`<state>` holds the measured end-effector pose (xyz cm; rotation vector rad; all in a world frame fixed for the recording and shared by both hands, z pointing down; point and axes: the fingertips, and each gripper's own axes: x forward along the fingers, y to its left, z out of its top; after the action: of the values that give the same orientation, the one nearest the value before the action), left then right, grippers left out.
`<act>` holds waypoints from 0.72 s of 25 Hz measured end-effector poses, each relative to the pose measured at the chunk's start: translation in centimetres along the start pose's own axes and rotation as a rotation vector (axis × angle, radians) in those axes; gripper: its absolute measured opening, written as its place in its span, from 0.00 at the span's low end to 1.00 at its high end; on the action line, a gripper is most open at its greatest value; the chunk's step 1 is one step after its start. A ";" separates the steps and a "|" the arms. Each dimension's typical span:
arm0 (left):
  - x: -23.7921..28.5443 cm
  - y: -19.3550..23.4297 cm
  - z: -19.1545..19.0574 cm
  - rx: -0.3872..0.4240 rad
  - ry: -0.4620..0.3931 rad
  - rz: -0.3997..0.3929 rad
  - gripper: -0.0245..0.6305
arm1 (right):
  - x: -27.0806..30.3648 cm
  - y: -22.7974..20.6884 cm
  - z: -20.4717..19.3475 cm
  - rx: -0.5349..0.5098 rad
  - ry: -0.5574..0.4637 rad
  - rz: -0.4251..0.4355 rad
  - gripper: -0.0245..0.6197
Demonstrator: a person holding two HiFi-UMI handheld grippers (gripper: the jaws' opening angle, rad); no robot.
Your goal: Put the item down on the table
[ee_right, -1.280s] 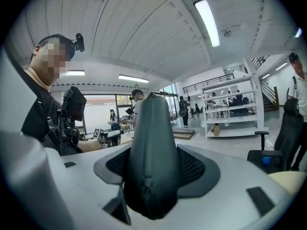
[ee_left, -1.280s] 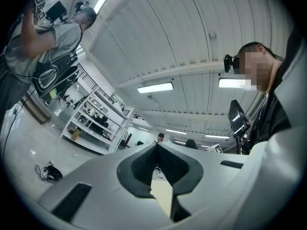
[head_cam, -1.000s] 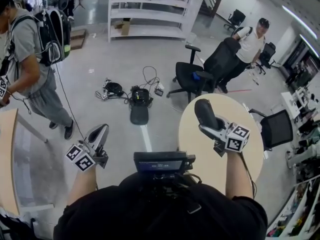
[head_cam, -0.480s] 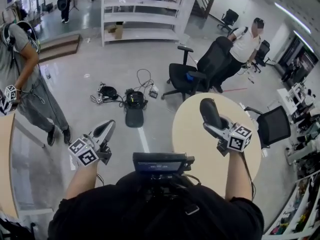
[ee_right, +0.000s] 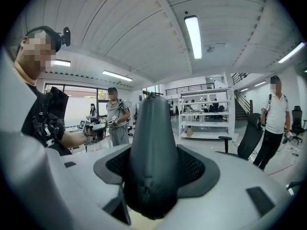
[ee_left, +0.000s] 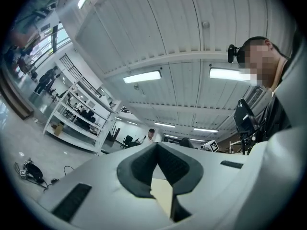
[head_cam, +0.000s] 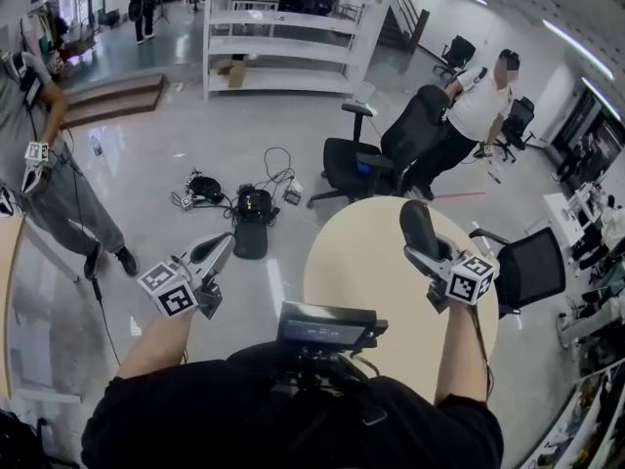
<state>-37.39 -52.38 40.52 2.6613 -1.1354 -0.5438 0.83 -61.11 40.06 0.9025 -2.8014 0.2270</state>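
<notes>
Dark item (head_cam: 415, 221) sits clamped in the right gripper (head_cam: 433, 255).

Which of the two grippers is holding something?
The right gripper: a black item sits clamped between its jaws, over the table. The left gripper holds nothing.

Brightly and evenly lit from long ceiling tubes (ee_right: 193, 35), with paler daylight through the far windows (ee_right: 79, 99). Soft glare across the glossy floor (head_cam: 176, 145); only faint, diffuse shadows there. Strongly bowed by fisheye optics, with black vignetted corners in both gripper views. Sharp at middle distance, crisp along the worktop (head_cam: 361, 262) edge. Softer close to the lens on the left hand-held gripper (ee_left: 157, 145), the right hand-held gripper (ee_right: 153, 166) and the dark item (ee_right: 152, 123).
</notes>
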 end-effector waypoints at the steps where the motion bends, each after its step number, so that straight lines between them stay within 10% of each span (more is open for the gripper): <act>1: 1.1 -0.7 -0.7 0.002 0.006 0.003 0.04 | -0.9 -1.2 -0.2 -0.003 0.003 0.000 0.48; 18: 21.1 -6.2 -14.6 -0.074 0.198 -0.088 0.04 | -10.4 -18.7 -9.5 0.106 -0.031 -0.109 0.48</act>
<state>-13.93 -62.95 46.51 2.6417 -0.9286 -0.3199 21.38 -68.33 48.58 1.0881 -2.7796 0.3517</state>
